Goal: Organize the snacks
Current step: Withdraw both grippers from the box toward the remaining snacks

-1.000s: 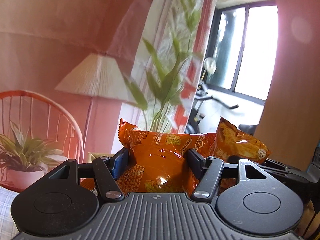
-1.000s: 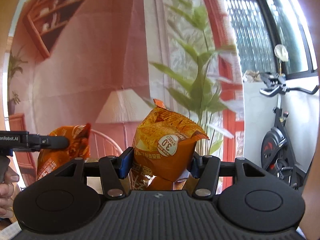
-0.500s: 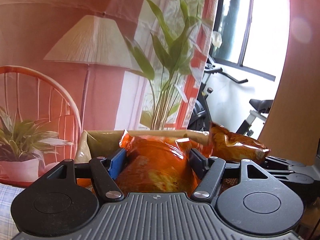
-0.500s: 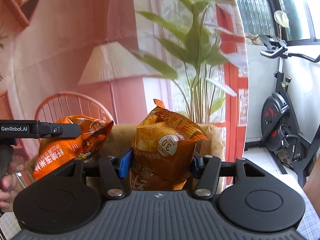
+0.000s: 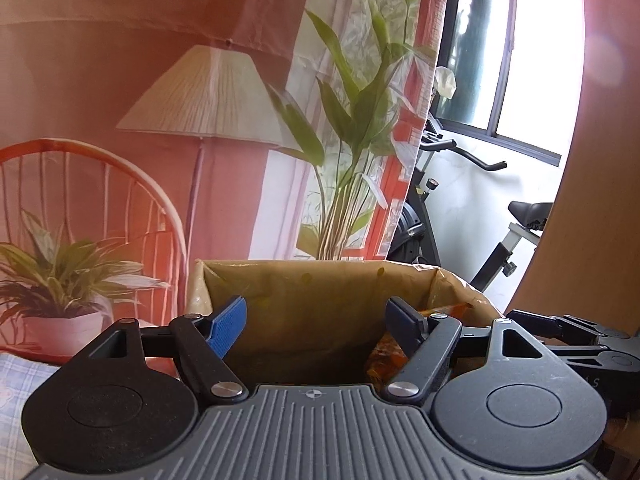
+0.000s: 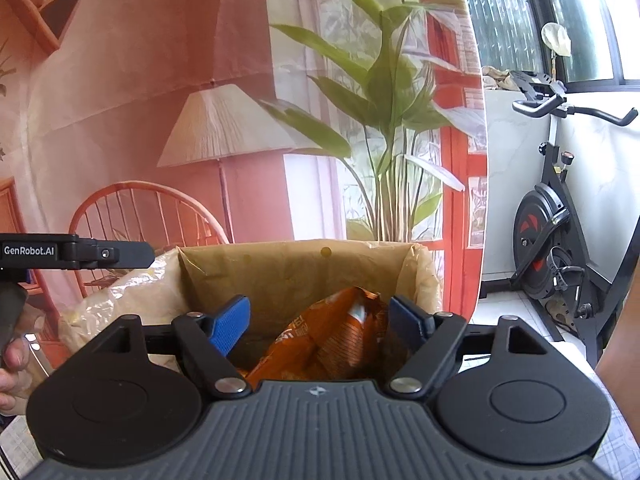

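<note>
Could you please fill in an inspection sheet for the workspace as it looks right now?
Surface: checked cloth at the frame edges; little of it shows.
Job's things: orange snack bag lying inside the lined box; a second orange bag partly visible in the left wrist view.
Clutter: nothing seen.
Tongs: left tongs opening, nothing between the pads; right tongs opening above the dropped bag, pads clear of it.
Cables: nothing seen.
Surroundings: printed backdrop showing a lamp, chair and plants; exercise bike; window.
</note>
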A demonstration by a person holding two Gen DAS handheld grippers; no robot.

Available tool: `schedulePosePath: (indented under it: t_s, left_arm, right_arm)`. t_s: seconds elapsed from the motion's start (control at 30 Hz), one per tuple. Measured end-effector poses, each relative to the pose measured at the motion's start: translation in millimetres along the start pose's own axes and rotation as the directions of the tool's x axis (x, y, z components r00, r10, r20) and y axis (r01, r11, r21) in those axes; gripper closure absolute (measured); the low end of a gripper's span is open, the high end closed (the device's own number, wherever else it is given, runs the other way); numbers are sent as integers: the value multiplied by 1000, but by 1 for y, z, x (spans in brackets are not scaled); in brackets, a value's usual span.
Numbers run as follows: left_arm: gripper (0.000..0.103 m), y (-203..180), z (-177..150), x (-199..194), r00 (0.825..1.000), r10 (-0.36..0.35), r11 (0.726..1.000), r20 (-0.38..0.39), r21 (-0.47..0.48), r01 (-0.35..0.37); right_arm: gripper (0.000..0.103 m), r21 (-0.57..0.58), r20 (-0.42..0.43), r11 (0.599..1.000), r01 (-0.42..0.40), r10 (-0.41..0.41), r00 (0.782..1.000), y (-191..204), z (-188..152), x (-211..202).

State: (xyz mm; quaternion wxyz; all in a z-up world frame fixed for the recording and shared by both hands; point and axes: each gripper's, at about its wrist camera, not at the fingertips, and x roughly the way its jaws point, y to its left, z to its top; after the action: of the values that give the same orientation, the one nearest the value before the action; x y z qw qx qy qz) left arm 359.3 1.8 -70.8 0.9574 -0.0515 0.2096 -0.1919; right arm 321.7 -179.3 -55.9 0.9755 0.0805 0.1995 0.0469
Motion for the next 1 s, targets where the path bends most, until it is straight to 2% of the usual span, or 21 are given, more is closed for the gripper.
schedulePosePath:
  t_s: [0.27,0.53,0.63,0.83,1.0]
  left_arm:
    - [20,3,-13,-50,1000,-20,1000,5,-11,20]
    - [18,7,-50,-97,1000,-11,999,-12,-37,11]
    - [17,6,-69,-110,1000,11,999,-17,-37,-12]
    - [16,9,-110,-124,998,47,992,-51,-115,-53]
    - [16,9,-139,-131,994,78,985,-77,-145,-88]
  right_arm:
    - [24,6,26,1000,-3,3,1000,12,-10,-41]
    - [21,20,30,1000,-10,9,1000,22,-41,-81]
    - [21,28,15,999,-18,17,1000,25,-57,-90]
    - [21,17,-41,1000,-17,18,999,30,-93,-97]
    - [19,24,-92,999,-21,23,996,28,-124,-103]
